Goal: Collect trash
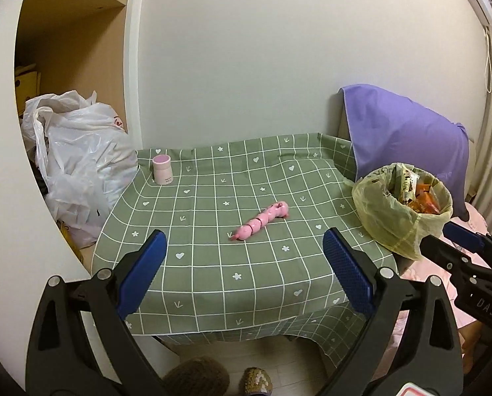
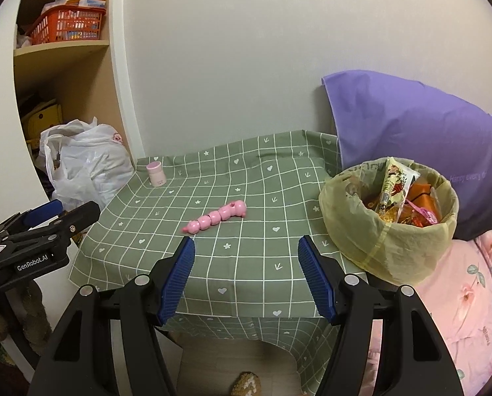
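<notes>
Both tongs are wide and empty: left gripper (image 1: 244, 264), right gripper (image 2: 246, 274). Only that pink toy (image 2: 214, 221) looks left (maybe not trash?); I'd pinch mid-body, then lift over the bin (image 2: 391, 247).

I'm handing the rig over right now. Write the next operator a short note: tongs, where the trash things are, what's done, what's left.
Left tongs: open, empty, hovering over the near table edge.
Right tongs: open, empty, also at the near edge.
Trash bin: lined with a yellow bag, at the table's right edge, already holding snack wrappers.
Still on the green checked tablecloth: pink segmented toy mid-table, small pink cup at the far left corner.
Left: decide whether those two are trash; no loose wrappers remain visible.
</notes>
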A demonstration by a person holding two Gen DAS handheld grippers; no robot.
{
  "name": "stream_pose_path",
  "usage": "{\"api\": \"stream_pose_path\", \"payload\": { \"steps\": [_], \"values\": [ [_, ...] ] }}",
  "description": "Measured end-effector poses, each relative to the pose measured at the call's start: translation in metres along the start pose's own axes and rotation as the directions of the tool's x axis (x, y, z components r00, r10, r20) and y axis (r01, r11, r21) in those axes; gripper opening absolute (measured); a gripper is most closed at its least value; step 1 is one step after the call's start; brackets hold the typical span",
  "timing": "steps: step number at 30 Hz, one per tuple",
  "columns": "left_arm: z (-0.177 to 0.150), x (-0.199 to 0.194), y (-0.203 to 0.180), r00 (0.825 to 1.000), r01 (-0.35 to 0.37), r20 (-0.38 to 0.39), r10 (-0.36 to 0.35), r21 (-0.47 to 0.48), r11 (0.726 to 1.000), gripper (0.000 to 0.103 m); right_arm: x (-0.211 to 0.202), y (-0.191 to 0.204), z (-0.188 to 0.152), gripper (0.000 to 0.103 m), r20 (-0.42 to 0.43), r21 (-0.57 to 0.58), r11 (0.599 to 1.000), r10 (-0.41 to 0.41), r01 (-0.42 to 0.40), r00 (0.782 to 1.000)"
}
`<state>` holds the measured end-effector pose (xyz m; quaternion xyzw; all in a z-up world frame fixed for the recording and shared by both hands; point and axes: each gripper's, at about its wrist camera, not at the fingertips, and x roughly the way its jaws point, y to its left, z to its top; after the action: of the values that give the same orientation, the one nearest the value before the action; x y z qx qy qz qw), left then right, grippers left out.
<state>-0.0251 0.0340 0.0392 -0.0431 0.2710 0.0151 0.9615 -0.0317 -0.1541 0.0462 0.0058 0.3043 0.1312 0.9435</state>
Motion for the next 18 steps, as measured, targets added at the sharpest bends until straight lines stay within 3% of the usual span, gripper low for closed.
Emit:
{"api": "stream_pose_path", "payload": {
  "steps": [18],
  "values": [
    [0.000, -0.006, -0.015, 1.000, -0.002, 0.006, 0.002, 0.028, 1.000, 0.091, -0.009, -0.012, 0.001, 0.061, 0.026, 0.019, 1.000, -0.008, 0.008, 1.000]
  ]
}}
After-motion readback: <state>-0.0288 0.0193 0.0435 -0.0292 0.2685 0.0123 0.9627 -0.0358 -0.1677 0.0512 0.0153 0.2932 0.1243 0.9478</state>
